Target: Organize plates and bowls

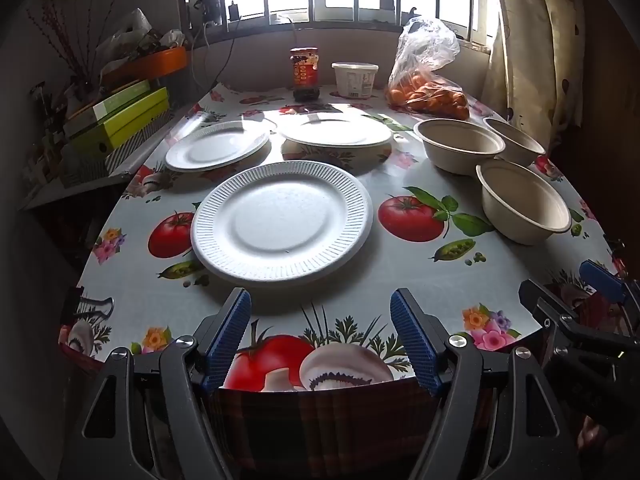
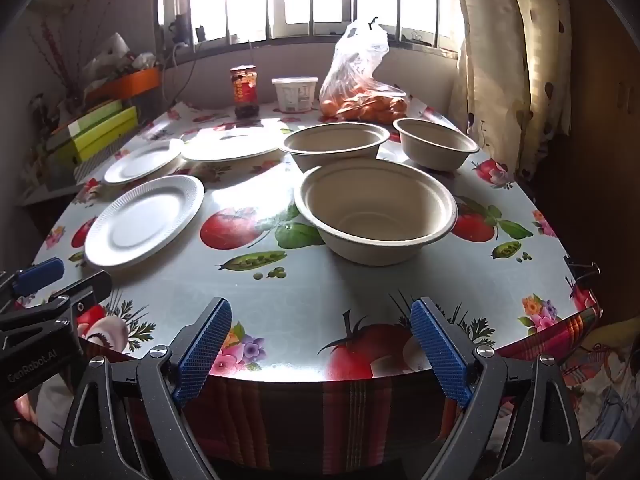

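Your left gripper (image 1: 320, 336) hangs over the near edge of the table with the vegetable-print oilcloth (image 1: 400, 280). Its blue-padded jaws are spread wide with nothing between them, touching nothing.

Your right gripper (image 2: 322, 342) hangs over the same near edge, further toward the right corner. Its jaws are just as wide and empty, with only the cloth showing between the pads.

Nearest to your left gripper: a white ribbed foam plate (image 1: 282, 222), flat on the cloth, just in from the near edge.

Nearest to your right gripper: a beige paper-pulp bowl (image 2: 376, 210), upright and empty, toward the right edge.

Mid-table, left side: a second white foam plate (image 1: 218, 146) near the left edge, with a third white plate (image 1: 336, 132) beside it toward the centre. The two lie close, but whether they touch is unclear.

Mid-table, right side: a second beige pulp bowl (image 2: 336, 144) behind the first, and a third beige bowl (image 2: 436, 148) at the right edge. All stand separate, none stacked.

Far edge, under the window: a red-labelled sauce jar (image 1: 304, 74), a white lidded plastic tub (image 1: 355, 79), and a clear plastic bag of orange fruit (image 1: 428, 80) at the far right corner.
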{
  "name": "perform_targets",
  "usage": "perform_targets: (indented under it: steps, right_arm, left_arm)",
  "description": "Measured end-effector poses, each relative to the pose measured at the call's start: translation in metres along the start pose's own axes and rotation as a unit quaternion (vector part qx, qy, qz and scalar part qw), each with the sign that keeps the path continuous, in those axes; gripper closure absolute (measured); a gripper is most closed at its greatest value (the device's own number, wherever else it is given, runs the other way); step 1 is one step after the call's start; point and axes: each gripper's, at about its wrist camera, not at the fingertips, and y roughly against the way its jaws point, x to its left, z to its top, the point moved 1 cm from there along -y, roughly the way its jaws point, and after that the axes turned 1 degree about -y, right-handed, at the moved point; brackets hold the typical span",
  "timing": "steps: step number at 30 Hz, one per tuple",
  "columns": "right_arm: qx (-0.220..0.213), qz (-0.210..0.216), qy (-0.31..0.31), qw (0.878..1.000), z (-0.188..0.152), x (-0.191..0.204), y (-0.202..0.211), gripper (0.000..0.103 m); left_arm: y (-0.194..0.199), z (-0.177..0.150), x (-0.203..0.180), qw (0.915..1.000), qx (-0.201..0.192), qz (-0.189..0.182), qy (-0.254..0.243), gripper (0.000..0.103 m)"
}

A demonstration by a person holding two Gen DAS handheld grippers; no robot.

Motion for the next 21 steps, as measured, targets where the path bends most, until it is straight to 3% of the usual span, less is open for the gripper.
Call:
perform_targets:
  steps: [21]
  right_arm:
    - [-0.001,0.0,-0.002,1.0,-0.0007,-0.0021,0.0003,0.011]
  left_arm:
    - [-0.0005,0.0003,0.001,1.0,0.002,-0.002,0.006,0.03]
